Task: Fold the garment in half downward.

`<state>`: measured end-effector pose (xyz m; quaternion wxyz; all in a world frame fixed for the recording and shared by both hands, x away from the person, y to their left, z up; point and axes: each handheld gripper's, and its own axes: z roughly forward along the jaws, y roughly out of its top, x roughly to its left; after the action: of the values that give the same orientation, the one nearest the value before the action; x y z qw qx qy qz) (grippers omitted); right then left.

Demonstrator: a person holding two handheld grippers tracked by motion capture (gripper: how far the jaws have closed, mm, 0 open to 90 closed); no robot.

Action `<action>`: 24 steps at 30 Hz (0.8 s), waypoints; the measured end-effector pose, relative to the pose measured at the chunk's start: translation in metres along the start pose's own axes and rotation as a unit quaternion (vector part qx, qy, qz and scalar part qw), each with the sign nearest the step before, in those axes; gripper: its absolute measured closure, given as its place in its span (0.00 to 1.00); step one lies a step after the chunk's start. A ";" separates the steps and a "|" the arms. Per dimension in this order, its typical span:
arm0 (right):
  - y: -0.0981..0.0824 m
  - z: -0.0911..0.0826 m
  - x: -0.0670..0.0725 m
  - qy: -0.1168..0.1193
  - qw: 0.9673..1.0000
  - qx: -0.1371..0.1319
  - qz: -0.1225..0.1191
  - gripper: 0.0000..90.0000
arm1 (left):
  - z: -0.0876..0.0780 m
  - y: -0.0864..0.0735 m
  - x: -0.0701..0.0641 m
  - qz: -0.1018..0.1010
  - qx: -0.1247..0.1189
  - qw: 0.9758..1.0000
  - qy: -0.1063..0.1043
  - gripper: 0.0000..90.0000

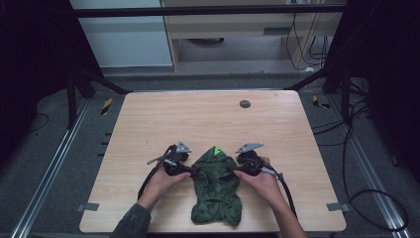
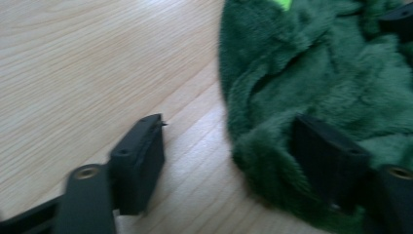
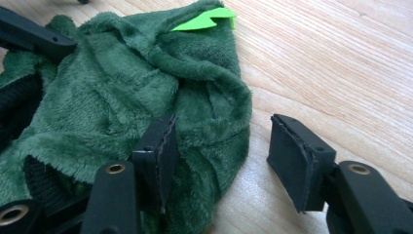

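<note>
No writing, brand or number can be read anywhere. The bright green tag [image 3: 204,20] on the fleece garment [image 3: 122,107] is blank.

dark green fleecy fabric garment with a bright green tag [image 1: 216,186] | crumpled, lying flat on tabletop | one edge between left gripper's [image 2: 229,156] parted jaws | opposite edge between right gripper's [image 3: 221,156] parted jaws
</note>
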<state>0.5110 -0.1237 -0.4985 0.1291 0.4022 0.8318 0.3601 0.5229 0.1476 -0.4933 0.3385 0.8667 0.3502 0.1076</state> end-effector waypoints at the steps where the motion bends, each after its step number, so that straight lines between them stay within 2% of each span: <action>1: 0.000 0.000 0.001 0.002 1.000 0.003 -0.005 0.54 | 0.000 0.000 -0.001 0.001 -0.001 1.000 -0.003 0.39; 2: 0.001 0.000 0.003 0.005 1.000 0.003 -0.007 0.59 | -0.002 0.000 -0.002 0.005 0.001 1.000 -0.019 0.50; 3: 0.001 0.000 0.003 0.005 1.000 0.003 -0.007 0.59 | -0.002 0.000 -0.002 0.005 0.001 1.000 -0.019 0.56; 4: 0.001 0.000 0.004 0.006 1.000 0.004 -0.011 0.61 | -0.002 0.000 -0.003 0.006 -0.001 1.000 -0.024 0.56; 7: 0.003 0.001 0.008 0.017 1.000 0.011 -0.016 0.76 | 0.000 -0.001 -0.005 -0.003 -0.009 0.998 -0.058 0.77; 8: 0.003 0.001 0.008 0.017 1.000 0.011 -0.016 0.76 | 0.000 -0.001 -0.005 -0.003 -0.009 0.998 -0.058 0.79; 14: 0.004 0.001 0.010 0.028 0.999 0.010 -0.019 0.91 | 0.000 -0.001 -0.005 0.002 -0.011 0.998 -0.068 0.88; 16: 0.004 0.000 0.010 0.028 0.999 0.010 -0.022 0.93 | -0.001 0.000 -0.006 0.009 -0.008 0.998 -0.064 0.90; 19: 0.006 -0.003 0.010 0.023 0.999 0.004 -0.027 0.94 | -0.005 0.003 -0.008 0.021 -0.011 0.999 -0.046 0.91; 24: 0.008 -0.009 0.012 0.015 0.999 0.003 -0.040 0.94 | -0.011 0.007 -0.010 0.034 -0.010 0.999 -0.037 0.92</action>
<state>0.5038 -0.1154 -0.4856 0.1298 0.3639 0.8500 0.3580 0.5148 0.1432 -0.4796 0.3556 0.8783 0.3064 0.0906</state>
